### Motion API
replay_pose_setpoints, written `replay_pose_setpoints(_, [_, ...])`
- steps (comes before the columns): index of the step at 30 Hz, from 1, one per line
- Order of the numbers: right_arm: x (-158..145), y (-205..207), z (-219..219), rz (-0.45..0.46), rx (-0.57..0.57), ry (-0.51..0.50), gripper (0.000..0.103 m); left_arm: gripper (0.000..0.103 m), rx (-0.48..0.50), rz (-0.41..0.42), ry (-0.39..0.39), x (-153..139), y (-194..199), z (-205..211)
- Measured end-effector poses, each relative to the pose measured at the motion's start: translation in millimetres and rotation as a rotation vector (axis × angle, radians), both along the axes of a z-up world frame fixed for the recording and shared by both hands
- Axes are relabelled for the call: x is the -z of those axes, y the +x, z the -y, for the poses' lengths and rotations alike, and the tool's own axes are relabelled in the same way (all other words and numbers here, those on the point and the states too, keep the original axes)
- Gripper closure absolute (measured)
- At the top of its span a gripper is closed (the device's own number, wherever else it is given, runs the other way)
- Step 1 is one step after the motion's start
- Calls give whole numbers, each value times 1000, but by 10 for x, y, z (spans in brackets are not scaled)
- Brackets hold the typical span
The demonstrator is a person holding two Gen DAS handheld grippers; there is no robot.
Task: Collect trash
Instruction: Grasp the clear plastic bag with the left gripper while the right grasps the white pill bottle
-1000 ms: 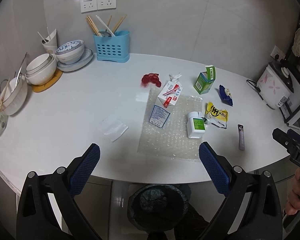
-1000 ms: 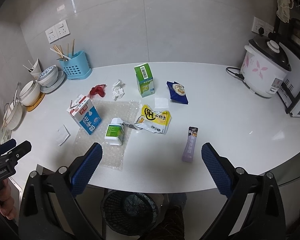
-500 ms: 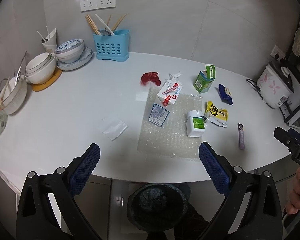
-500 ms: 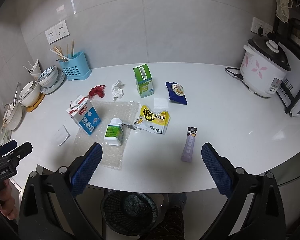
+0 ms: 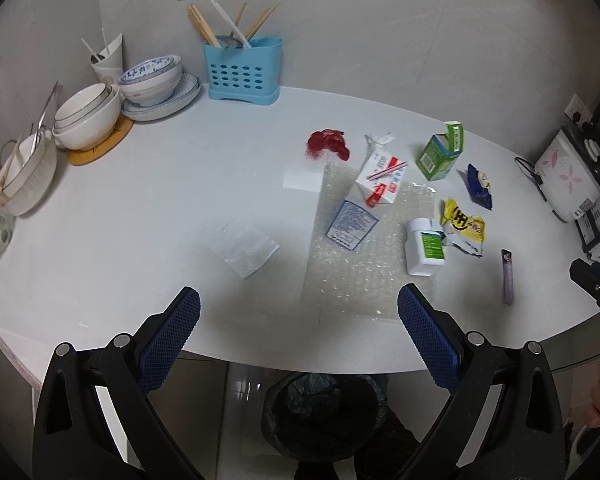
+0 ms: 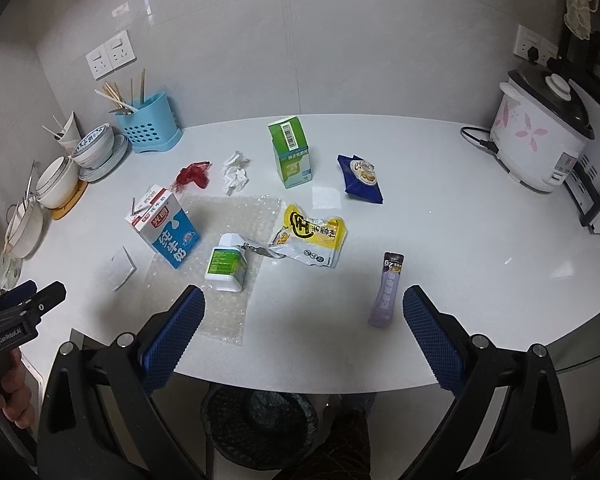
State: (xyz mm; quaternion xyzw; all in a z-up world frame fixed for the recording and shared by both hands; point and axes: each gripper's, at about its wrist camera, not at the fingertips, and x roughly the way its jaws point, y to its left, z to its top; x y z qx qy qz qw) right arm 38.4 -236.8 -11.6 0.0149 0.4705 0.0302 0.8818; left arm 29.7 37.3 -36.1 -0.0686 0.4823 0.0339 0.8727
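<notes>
Trash lies on a white counter (image 5: 140,208): a milk carton (image 6: 164,230), a white bottle (image 6: 225,263) on bubble wrap (image 6: 236,216), a yellow wrapper (image 6: 312,235), a purple sachet (image 6: 388,290), a green box (image 6: 291,151), a blue snack bag (image 6: 362,179), a red scrap (image 6: 192,174), a crumpled tissue (image 6: 235,172). A black bin (image 6: 260,424) stands below the counter's front edge. My left gripper (image 5: 298,320) and right gripper (image 6: 304,322) are open and empty, held above the front edge. In the left wrist view the carton (image 5: 374,184) and bottle (image 5: 424,246) lie ahead to the right.
Bowls (image 5: 88,116) and a blue utensil holder (image 5: 242,70) stand at the back left. A rice cooker (image 6: 540,136) stands at the right. A clear plastic bag (image 5: 242,246) lies left of the bubble wrap.
Both grippers have drifted slightly back and up from the counter; the objects have not moved.
</notes>
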Motion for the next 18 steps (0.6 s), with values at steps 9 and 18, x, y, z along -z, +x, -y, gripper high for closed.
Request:
replay_pose_setpoints(9, [333,510,-336,-84,-90,-12,8,6,-112,-97,-19,473,313,-404])
replay_pose_setpoints(18, [683,1022,-623,-217,-127,40,8,7,-319,-187,-70,904,677,-647])
